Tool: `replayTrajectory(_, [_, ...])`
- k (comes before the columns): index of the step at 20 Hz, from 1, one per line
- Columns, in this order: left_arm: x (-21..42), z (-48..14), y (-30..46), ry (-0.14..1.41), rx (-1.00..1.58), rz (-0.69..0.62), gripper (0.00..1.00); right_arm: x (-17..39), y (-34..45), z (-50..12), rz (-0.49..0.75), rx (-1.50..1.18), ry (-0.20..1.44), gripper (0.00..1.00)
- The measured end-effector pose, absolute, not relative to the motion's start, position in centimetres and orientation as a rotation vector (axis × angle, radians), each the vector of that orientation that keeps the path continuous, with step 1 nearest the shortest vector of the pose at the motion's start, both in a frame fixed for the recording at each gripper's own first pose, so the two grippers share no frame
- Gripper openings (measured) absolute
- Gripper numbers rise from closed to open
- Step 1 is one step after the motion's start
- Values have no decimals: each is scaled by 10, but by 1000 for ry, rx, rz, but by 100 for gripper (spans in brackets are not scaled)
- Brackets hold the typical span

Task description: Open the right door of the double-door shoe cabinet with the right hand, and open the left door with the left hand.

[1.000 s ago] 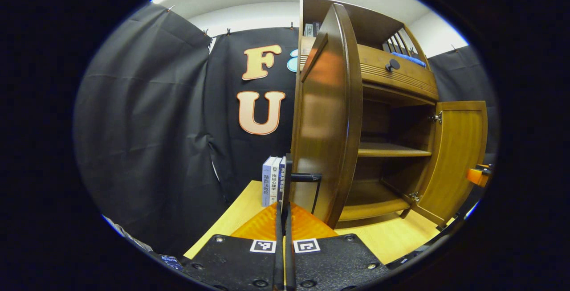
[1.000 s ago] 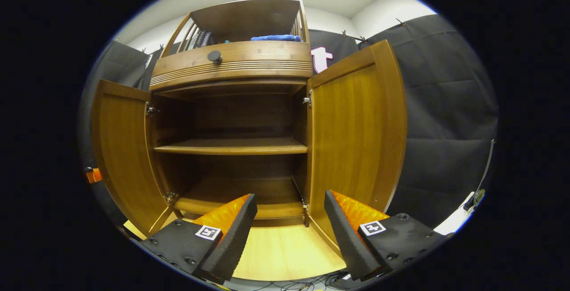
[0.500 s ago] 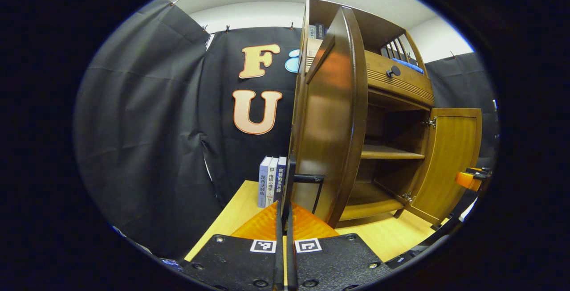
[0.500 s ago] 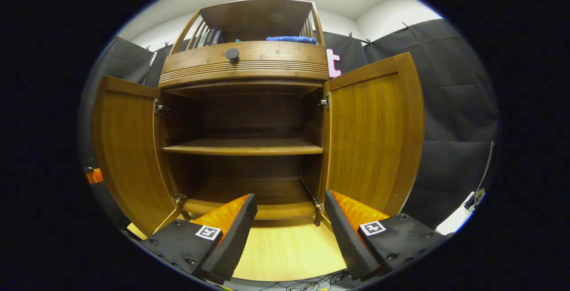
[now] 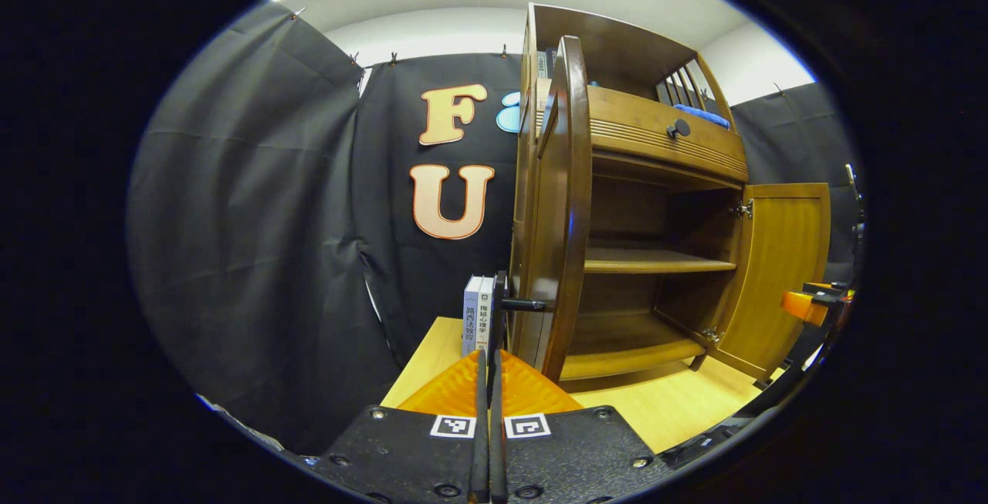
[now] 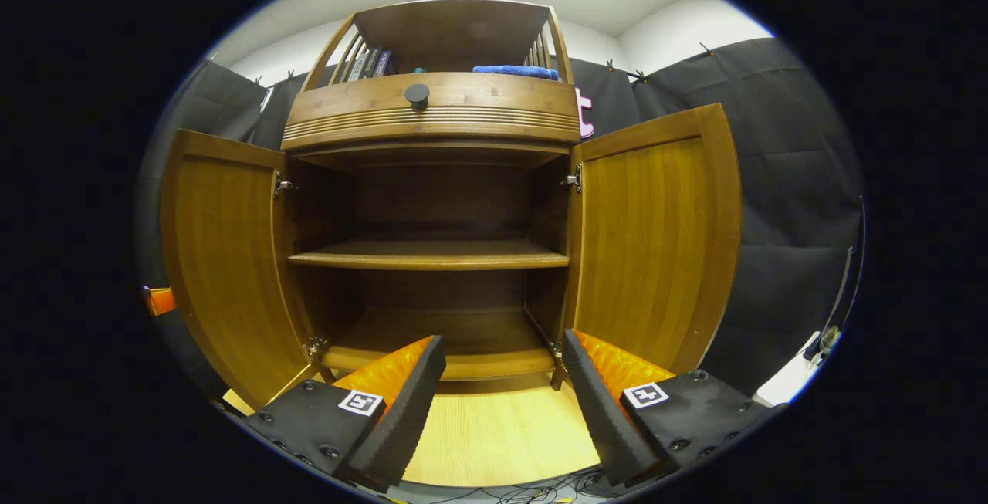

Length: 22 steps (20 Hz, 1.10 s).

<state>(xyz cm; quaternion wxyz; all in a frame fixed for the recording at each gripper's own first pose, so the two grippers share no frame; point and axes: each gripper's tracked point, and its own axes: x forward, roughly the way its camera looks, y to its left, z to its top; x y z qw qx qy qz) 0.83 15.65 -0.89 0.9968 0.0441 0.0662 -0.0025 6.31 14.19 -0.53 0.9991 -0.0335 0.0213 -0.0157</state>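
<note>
The wooden shoe cabinet stands with both doors swung out. In the right gripper view, the left door and right door flank two bare shelves. My right gripper is open in front of the cabinet's base, touching nothing. In the left gripper view, the left door is seen almost edge-on. My left gripper is shut on that door's dark bar handle. The right door stands open farther off, with the right gripper beside it. The left gripper peeks from behind the left door.
Upright books stand on the wooden tabletop beside the cabinet. Above the doors is a drawer with a round knob. A blue cloth and more books sit on top. Cables lie at the front edge.
The left door has swung wider with my left gripper on its handle and now shows nearly edge-on. The right gripper stayed open and shifted slightly.
</note>
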Motion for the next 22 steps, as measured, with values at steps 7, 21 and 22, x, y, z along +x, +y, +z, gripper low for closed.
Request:
replayTrajectory(7, [-20, 13, 148, 124, 46, 20, 30, 63, 146, 2, -31, -73, 35, 89])
replayTrajectory(21, [-31, 29, 97, 113, 9, -37, 95, 57, 124, 17, -58, -64, 22, 90])
replayTrajectory(22, [-31, 29, 97, 113, 7, -35, 93, 57, 122, 17, -59, -63, 23, 90])
